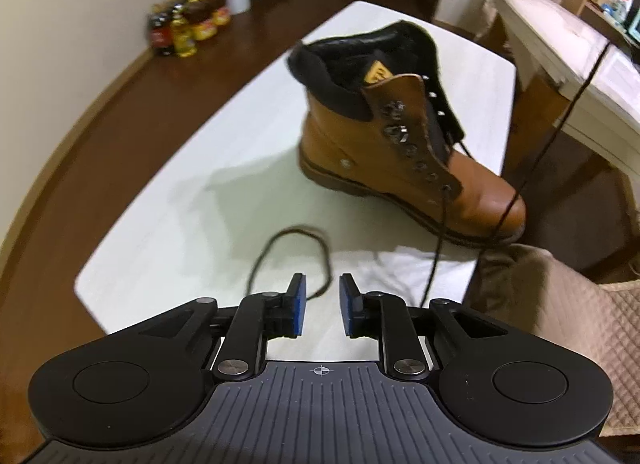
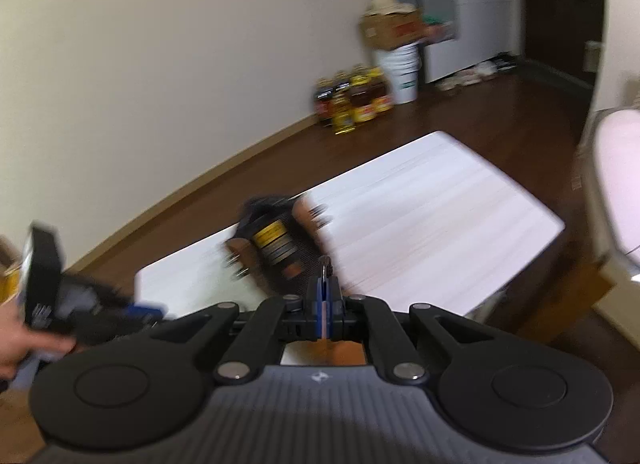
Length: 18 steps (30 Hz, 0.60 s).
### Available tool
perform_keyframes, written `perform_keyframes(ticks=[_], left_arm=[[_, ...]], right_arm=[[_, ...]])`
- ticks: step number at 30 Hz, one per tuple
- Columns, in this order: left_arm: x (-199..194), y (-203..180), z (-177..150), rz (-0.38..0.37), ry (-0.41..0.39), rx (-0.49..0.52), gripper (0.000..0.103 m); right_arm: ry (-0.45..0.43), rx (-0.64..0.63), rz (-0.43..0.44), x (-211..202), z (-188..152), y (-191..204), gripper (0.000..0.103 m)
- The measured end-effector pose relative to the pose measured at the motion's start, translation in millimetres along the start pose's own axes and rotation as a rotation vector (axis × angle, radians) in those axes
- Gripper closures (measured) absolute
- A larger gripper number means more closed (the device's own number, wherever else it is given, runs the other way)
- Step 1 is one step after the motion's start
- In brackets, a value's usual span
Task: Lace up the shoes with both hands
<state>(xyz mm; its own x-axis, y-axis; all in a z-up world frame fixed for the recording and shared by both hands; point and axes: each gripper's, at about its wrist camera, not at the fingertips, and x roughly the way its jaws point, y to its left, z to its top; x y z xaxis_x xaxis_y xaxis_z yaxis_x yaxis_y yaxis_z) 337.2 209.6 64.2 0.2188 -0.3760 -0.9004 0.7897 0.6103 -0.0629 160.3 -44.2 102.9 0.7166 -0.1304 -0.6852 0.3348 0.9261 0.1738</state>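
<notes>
Table (image 1: 168,168): white top, carrying the boot.
Boot (image 1: 384,144): tan leather work boot with a black collar, upright near the table's right edge, toe towards the camera.
Lace (image 1: 440,232): dark cord out of the lowest eyelet, looping loose on the table; another strand rises taut up to the right.
Left claw (image 1: 322,296): jaws apart, nothing between them, lace loop just ahead.
Right claw (image 2: 325,284): pinched tight on a lace end above the blurred boot.

The right gripper (image 2: 325,286) has its blue pads pressed together on a dark lace end (image 2: 325,264), above the blurred brown boot (image 2: 280,248) standing on the white table (image 2: 440,200). At the left edge, a hand (image 2: 24,344) holds the other gripper (image 2: 152,310). Bottles (image 2: 354,102) stand along the far wall.
</notes>
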Motion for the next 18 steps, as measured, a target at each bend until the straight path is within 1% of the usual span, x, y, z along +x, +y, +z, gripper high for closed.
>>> perform_keyframes(ticks=[1, 2, 3, 4, 7, 9, 10, 13, 14, 18], left_arm=[[5, -7, 3, -0.037, 0.002, 0.012, 0.083], [8, -8, 7, -0.048, 0.002, 0.016, 0.083], [13, -15, 11, -0.067, -0.005, 0.02, 0.083], [21, -22, 15, -0.087, -0.012, 0.018, 0.083], [38, -33, 23, -0.126, 0.005, -0.001, 0.085], [55, -44, 32, -0.227, 0.012, -0.052, 0.085], [61, -48, 36, -0.244, 0.02, -0.058, 0.085], [81, -69, 45, -0.263, 0.008, -0.082, 0.086], [86, -73, 47, -0.267, 0.002, -0.087, 0.086], [102, -83, 56, -0.244, -0.005, -0.122, 0.086]], right_arm=[[-0.029, -0.005, -0.032, -4, 11, -7, 0.101], [-0.059, -0.012, -0.063, -8, 21, -12, 0.101], [-0.072, -0.02, -0.073, -7, 28, -17, 0.101], [-0.075, -0.027, -0.072, -4, 33, -20, 0.101], [-0.085, -0.048, -0.07, 6, 47, -30, 0.101], [-0.091, -0.062, -0.068, 13, 57, -36, 0.101], [-0.094, -0.069, -0.068, 17, 62, -40, 0.101], [-0.104, -0.091, -0.065, 27, 76, -50, 0.101], [-0.092, -0.091, -0.061, 32, 78, -54, 0.101], [-0.017, -0.077, -0.034, 57, 76, -70, 0.101]])
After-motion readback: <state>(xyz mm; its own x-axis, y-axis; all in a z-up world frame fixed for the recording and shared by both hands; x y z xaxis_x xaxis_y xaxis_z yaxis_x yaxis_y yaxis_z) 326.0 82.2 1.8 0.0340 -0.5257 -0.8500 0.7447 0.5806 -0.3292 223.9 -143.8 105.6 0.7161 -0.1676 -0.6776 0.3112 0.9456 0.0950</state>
